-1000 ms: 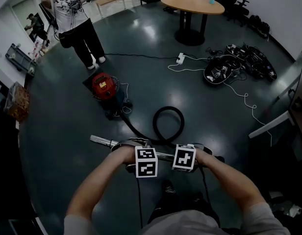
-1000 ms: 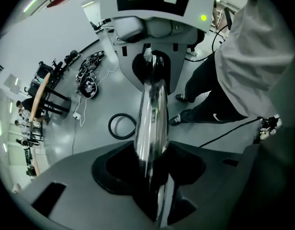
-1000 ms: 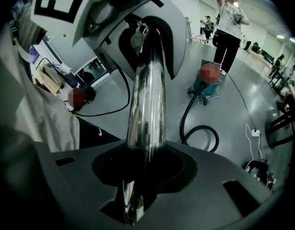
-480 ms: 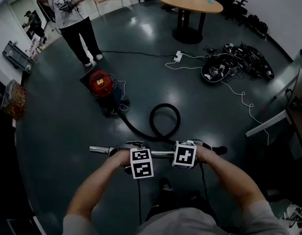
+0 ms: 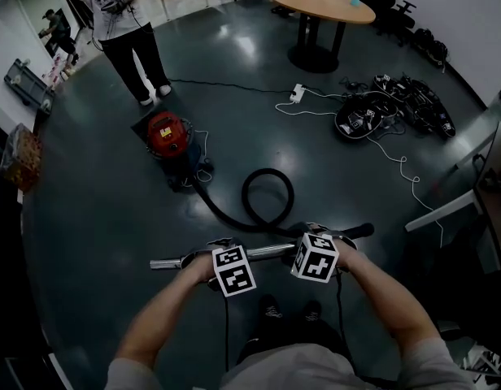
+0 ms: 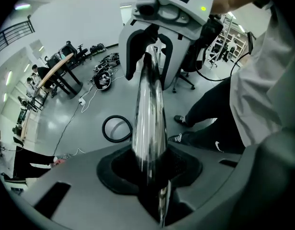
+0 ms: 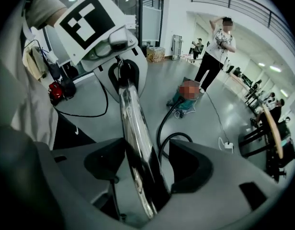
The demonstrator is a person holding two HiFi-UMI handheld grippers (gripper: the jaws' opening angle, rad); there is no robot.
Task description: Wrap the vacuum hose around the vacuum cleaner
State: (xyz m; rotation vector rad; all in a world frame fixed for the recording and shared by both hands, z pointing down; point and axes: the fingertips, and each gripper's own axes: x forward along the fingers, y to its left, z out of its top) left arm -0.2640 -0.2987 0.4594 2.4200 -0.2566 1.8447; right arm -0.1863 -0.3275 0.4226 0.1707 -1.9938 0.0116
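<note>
A chrome vacuum wand [image 5: 267, 252] lies level across the head view in front of me. My left gripper [image 5: 222, 258] is shut on the wand [image 6: 148, 109], both pads tight on the tube. My right gripper [image 5: 320, 246] sits further along it toward the black handle end [image 5: 360, 231]. Its jaws have just been opening: the wand [image 7: 133, 123] runs between the pads with a gap on each side. The black hose [image 5: 267, 197] loops on the floor and leads to the red vacuum cleaner [image 5: 169, 132], which also shows past my right gripper [image 7: 147, 162] as the vacuum cleaner [image 7: 188, 92].
A person [image 5: 120, 31] stands just behind the vacuum. A round wooden table [image 5: 320, 6] is at the back. A white power strip [image 5: 298, 96] with cables and a heap of black gear [image 5: 397, 104] lie to the right. A desk edge [image 5: 450, 210] juts in at the right.
The wand has tilted, its handle end rising in the picture. The right gripper shifted slightly right along it and turned. The left gripper's cube rolled.
</note>
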